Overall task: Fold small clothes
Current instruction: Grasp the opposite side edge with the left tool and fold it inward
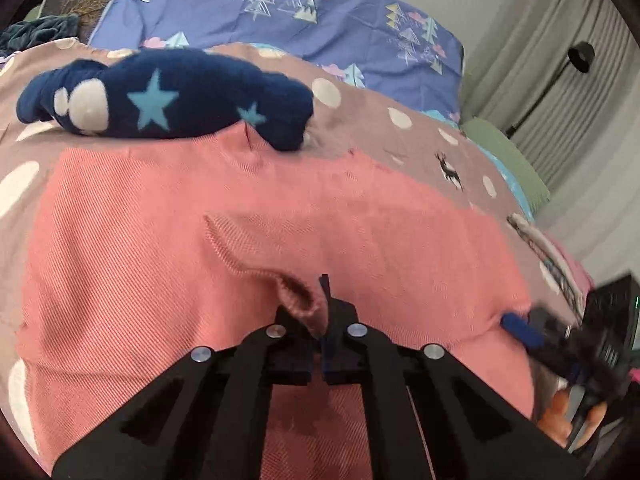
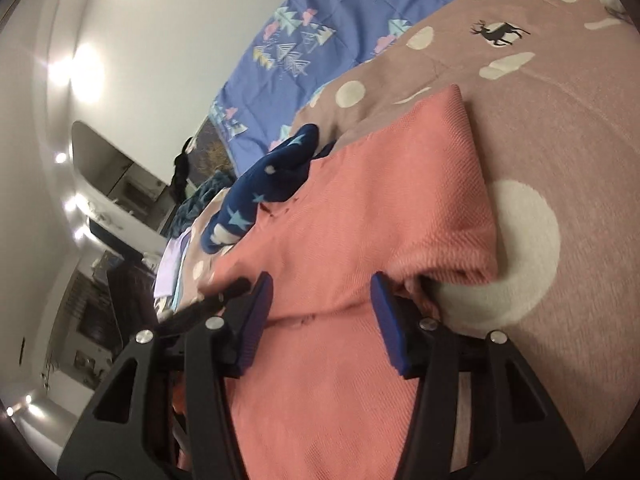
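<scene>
A pink knitted garment (image 1: pixel 280 200) lies spread on the bed. My left gripper (image 1: pixel 322 320) is shut on a raised pinch of its near edge, and the fabric puckers up between the fingertips. At the garment's right edge in the left wrist view, a blue finger (image 1: pixel 516 324) of my right gripper touches the cloth. In the right wrist view the right gripper (image 2: pixel 320 284) stands open over the pink garment (image 2: pixel 380 200), which lies flat under the gap and is not pinched by the blue pads (image 2: pixel 256 320).
A navy garment with light-blue stars (image 1: pixel 180 96) (image 2: pixel 272 176) lies bunched at the pink one's far edge. Both rest on a brown dotted blanket (image 1: pixel 380 120) (image 2: pixel 560 120). Beyond it is a blue tree-print quilt (image 1: pixel 280 8). A floor lamp (image 1: pixel 580 58) stands by the curtains.
</scene>
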Available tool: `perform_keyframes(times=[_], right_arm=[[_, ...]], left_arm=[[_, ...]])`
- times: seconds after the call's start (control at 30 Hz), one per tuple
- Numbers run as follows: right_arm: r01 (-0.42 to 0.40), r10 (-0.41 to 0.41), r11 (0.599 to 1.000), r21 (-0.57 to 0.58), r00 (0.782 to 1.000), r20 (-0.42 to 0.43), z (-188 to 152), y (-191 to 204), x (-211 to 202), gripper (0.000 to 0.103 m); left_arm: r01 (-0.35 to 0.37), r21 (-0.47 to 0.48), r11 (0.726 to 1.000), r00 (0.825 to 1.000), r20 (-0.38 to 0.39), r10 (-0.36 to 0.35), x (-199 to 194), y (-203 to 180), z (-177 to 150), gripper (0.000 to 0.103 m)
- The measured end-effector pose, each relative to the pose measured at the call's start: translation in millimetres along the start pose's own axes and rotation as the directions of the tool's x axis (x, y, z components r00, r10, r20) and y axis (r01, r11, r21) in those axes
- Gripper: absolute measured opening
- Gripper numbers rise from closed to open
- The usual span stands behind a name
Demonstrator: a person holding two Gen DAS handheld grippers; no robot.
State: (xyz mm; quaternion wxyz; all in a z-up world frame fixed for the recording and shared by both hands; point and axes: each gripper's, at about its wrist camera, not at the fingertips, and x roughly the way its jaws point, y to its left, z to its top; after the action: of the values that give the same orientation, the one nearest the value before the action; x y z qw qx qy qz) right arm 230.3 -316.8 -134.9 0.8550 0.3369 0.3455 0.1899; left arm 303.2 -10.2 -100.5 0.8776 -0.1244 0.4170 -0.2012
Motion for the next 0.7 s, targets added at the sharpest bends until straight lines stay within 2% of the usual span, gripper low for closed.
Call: perform_keyframes(times=[0.13, 0.17, 0.23, 0.3, 0.33, 0.37, 0.47, 0.5, 0.57, 0.63, 0.7], right_arm=[[-0.009, 0.009, 0.996, -0.090, 1.000, 0.000, -3.4, 11.5, -2.6, 0.054], [0.009, -0.009, 0.993, -0.119, 1.000, -0.002, -4.6, 16.6, -1.5, 0.054], [0.101, -0.099, 0.980, -0.170, 0.995, 0.021, -7.8, 25.8, 1.9, 0.054], [0.266, -0.261, 0.928, -0.261, 0.964, 0.052, -13.8, 39.5, 11.2, 0.053], [0.315, -0.311, 0.907, -0.280, 0.949, 0.059, -16.4, 42.5, 14.8, 0.048], [0.390, -0.390, 0.868, -0.306, 0.918, 0.064, -20.4, 46.9, 23.4, 0.044], [0.487, -0.491, 0.791, -0.371, 0.866, 0.089, -28.3, 56.8, 37.0, 0.042], [0.503, -0.506, 0.775, -0.382, 0.856, 0.100, -29.6, 59.7, 38.2, 0.042], [0.515, -0.520, 0.768, -0.382, 0.848, 0.098, -31.4, 58.8, 39.5, 0.041], [0.513, -0.523, 0.771, -0.376, 0.848, 0.085, -32.3, 56.2, 39.5, 0.041], [0.510, -0.524, 0.772, -0.378, 0.848, 0.074, -31.9, 54.5, 37.6, 0.042]], left_arm=[[0.039, 0.024, 0.999, 0.991, 0.124, -0.042, -43.5, -10.2, 27.9, 0.002], [0.032, 0.043, 0.999, 0.986, 0.162, -0.039, -59.5, -11.7, 35.6, 0.002], [0.014, 0.065, 0.998, 0.976, 0.214, -0.028, -84.8, -10.2, 46.0, 0.002], [-0.030, 0.092, 0.995, 0.967, 0.255, 0.006, -106.0, -4.5, 52.6, 0.002], [-0.070, 0.109, 0.992, 0.961, 0.273, 0.038, -113.7, 0.7, 52.8, 0.002], [-0.109, 0.114, 0.987, 0.957, 0.282, 0.073, -117.9, 8.5, 50.7, 0.002], [-0.149, 0.065, 0.987, 0.963, 0.238, 0.130, -112.1, 35.3, 42.0, 0.002], [-0.163, 0.050, 0.985, 0.965, 0.217, 0.149, -106.0, 47.0, 35.6, 0.002], [-0.205, 0.036, 0.978, 0.965, 0.172, 0.196, -88.0, 65.0, 22.0, 0.003], [-0.211, 0.018, 0.977, 0.971, 0.119, 0.207, -69.8, 80.2, 10.1, 0.009], [-0.249, 0.010, 0.968, 0.966, 0.077, 0.248, -58.3, 91.9, -0.8, 0.031]])
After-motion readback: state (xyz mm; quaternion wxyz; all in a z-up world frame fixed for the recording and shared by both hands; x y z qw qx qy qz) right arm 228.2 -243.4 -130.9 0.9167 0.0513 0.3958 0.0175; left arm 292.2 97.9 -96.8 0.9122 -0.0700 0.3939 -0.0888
